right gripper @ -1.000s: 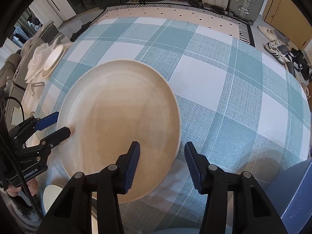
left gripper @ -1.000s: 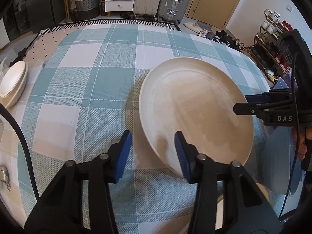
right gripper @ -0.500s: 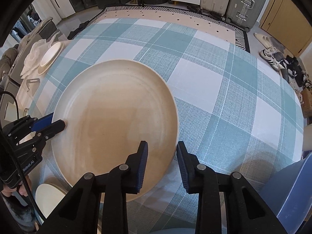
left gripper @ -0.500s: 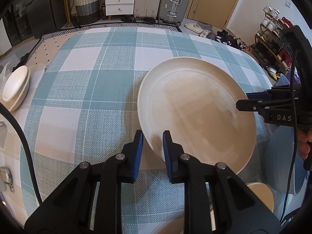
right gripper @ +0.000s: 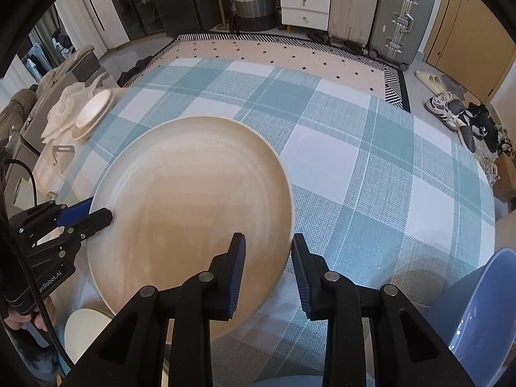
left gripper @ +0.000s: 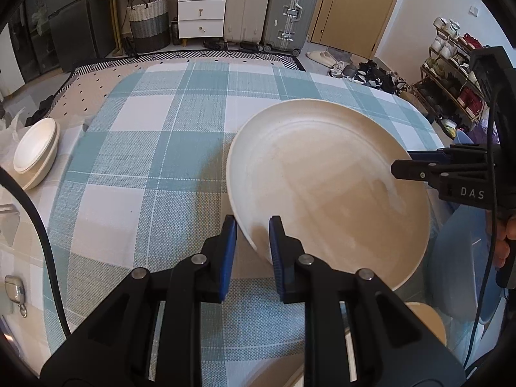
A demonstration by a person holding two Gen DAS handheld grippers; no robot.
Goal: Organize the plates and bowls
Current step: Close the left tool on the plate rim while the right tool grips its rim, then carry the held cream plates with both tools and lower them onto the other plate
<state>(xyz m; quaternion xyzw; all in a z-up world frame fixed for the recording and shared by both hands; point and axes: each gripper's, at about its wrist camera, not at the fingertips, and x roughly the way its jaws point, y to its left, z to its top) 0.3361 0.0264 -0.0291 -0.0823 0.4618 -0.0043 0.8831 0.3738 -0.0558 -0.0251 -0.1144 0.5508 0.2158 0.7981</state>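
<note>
Plate (left gripper: 325,187), big cream one, held tilted above blue-white checked tablecloth (left gripper: 145,148), near table's front edge. L gripper (left gripper: 253,251) pinching plate's near-left rim, pads either side of edge. R gripper (right gripper: 267,274) likewise clamped on opposite rim, one blue pad over plate face, other under/outside edge. Seen from the other cam: R gripper fingertips (left gripper: 406,167) on far-right rim. Stacked bowls (left gripper: 35,151) well apart at table's left edge, beside crumpled plastic. Smaller cream dish (right gripper: 87,329) below plate, near front edge, partly hidden. Blue chair (right gripper: 483,316) at right. Suitcases (left gripper: 290,9), white drawers (left gripper: 201,9) and woven basket (left gripper: 148,22) along back wall.
</note>
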